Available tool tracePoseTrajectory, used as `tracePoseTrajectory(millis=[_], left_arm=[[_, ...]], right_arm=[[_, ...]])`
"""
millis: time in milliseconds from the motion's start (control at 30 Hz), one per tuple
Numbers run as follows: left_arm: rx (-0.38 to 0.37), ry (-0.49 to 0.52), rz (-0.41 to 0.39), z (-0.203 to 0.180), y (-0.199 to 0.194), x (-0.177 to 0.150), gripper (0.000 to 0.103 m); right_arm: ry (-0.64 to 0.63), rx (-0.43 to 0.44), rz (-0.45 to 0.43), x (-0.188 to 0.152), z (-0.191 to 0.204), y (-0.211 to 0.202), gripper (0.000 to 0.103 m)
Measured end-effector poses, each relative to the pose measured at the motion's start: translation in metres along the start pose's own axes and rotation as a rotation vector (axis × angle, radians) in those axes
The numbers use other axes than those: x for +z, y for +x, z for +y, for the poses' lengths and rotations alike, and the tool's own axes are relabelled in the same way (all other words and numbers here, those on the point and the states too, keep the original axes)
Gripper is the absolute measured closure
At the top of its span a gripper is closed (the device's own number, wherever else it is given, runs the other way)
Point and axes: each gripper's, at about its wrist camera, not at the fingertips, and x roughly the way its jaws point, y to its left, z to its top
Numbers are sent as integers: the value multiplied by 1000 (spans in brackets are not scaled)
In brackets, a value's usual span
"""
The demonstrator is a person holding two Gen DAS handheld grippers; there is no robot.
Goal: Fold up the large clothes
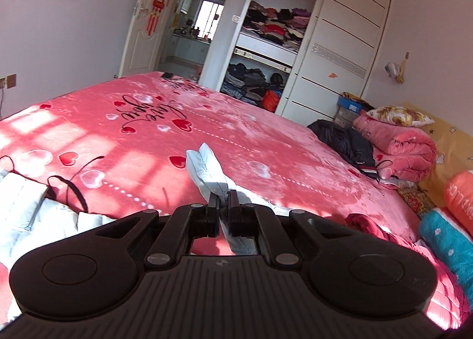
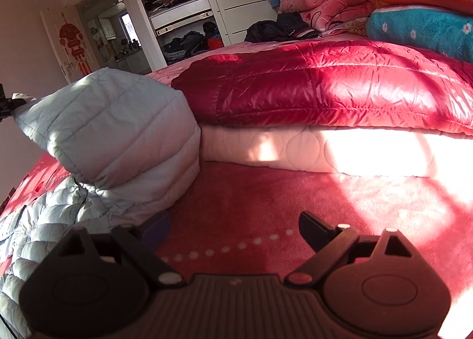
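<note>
The left gripper (image 1: 223,195) had its jaws clenched on a thin edge of the pale blue quilted jacket (image 1: 207,172), a narrow wedge of fabric sticking out past the fingertips and lifted clear of the pink bedspread (image 1: 124,138). The rest of that jacket lay partly on the bed at the near left, and in the right wrist view its raised part (image 2: 118,129) stood up like a tent, pulled toward the left edge of the picture. The right gripper (image 2: 233,228) hung just above the bedspread with its jaws spread wide and nothing between them.

The grip looked slight to me. The shell seemed slick and puffy, and only a pinch of it was caught, so a quick tug might well slide it out and drop the fold in a heap. With the other side unpinned, the whole garment could drag across the bed instead of folding over itself. The red quilted coat (image 2: 325,87) lay just beside the raised part, and a wide swing could land the blue one on top of it or snag its edge. The dark drawcords (image 1: 71,188) looping loose near the body could also get trapped inside the fold.
</note>
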Motion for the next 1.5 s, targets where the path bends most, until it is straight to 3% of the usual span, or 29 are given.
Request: tracePoseTrajectory(millis=[167,367,667,933,1033,1100,1133,1167,1300,1367,1500], left_arm=[[117,-75,3,47,2,-7,100],[203,-134,58,92,10,-25,100],[230,-155,124,124,16,-44,97],[187,-172,127,130,-1,-47,90],[150,-182,107,138,-5,-49,80],[125,-191,90,143,-10,-50,67],[114,-196,85,144,-12,-50,54],[93,-206,74,145,-14,-50,46],[23,-218,69,145,-17,-52,37],[-6,-205,89,138,-15,-52,28],[-59,-162,116,123,-11,-56,22]], right_arm=[[-31,5,7,-2,10,4,10],[-73,4,23,-5,24,12,10],[-143,1,53,-11,42,22,9],[-170,-14,72,-14,50,30,9],[-189,-18,82,-16,55,33,10],[-210,-23,87,-18,59,37,10],[-220,-25,89,-19,61,38,10],[-229,-27,92,-19,63,39,9],[-250,-41,94,-17,67,40,10],[-261,-63,84,-14,70,38,10],[-284,-102,56,-6,78,34,10]])
